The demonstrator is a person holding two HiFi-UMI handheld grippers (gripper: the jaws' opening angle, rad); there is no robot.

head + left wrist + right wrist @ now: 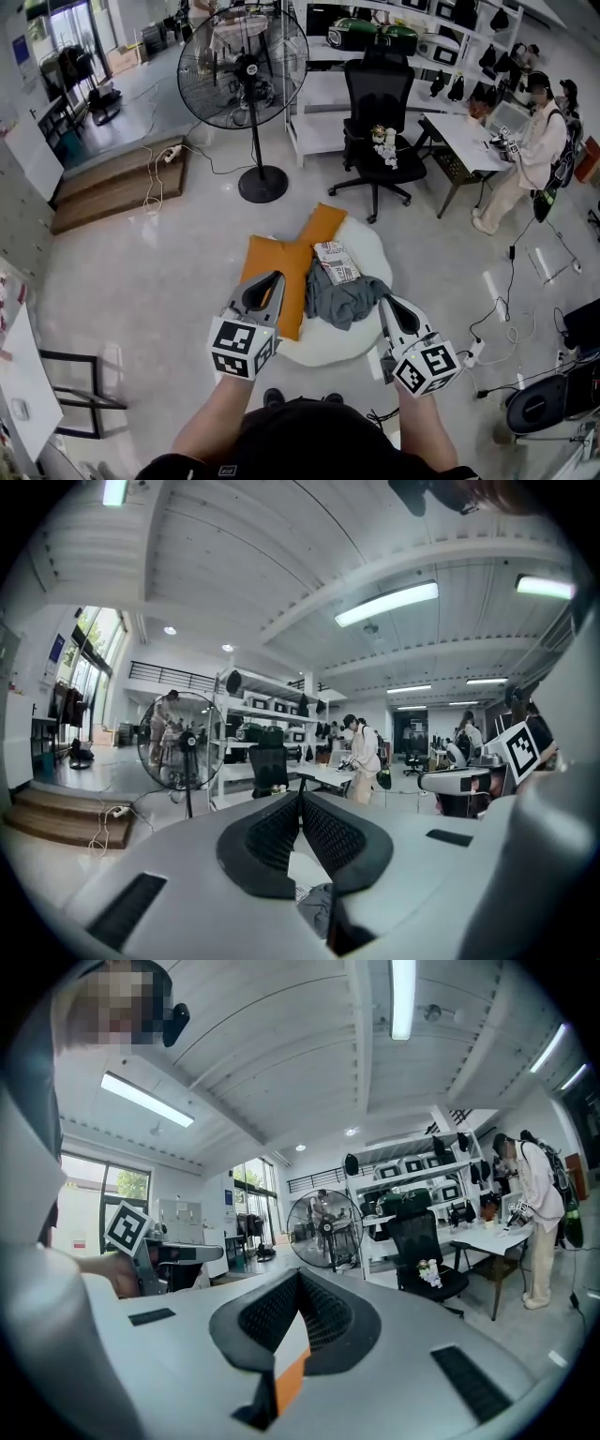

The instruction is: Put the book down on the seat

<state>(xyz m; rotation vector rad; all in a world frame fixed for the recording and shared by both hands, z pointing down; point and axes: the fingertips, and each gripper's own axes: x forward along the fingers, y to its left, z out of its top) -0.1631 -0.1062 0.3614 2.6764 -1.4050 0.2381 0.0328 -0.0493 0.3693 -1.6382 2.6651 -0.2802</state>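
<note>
The book, with a patterned cover, lies on the round white seat, resting between an orange cushion and a crumpled grey cloth. My left gripper hovers over the cushion's near edge, its jaws shut and empty. My right gripper hangs just right of the cloth, also shut with nothing in it. In the left gripper view the fingertips meet, and a bit of grey cloth shows below them. In the right gripper view the fingertips meet too, with the orange cushion showing beneath.
A big standing fan and a black office chair stand beyond the seat. A person stands by a desk at the far right. A power strip and cables lie right of the seat; a black frame stands at left.
</note>
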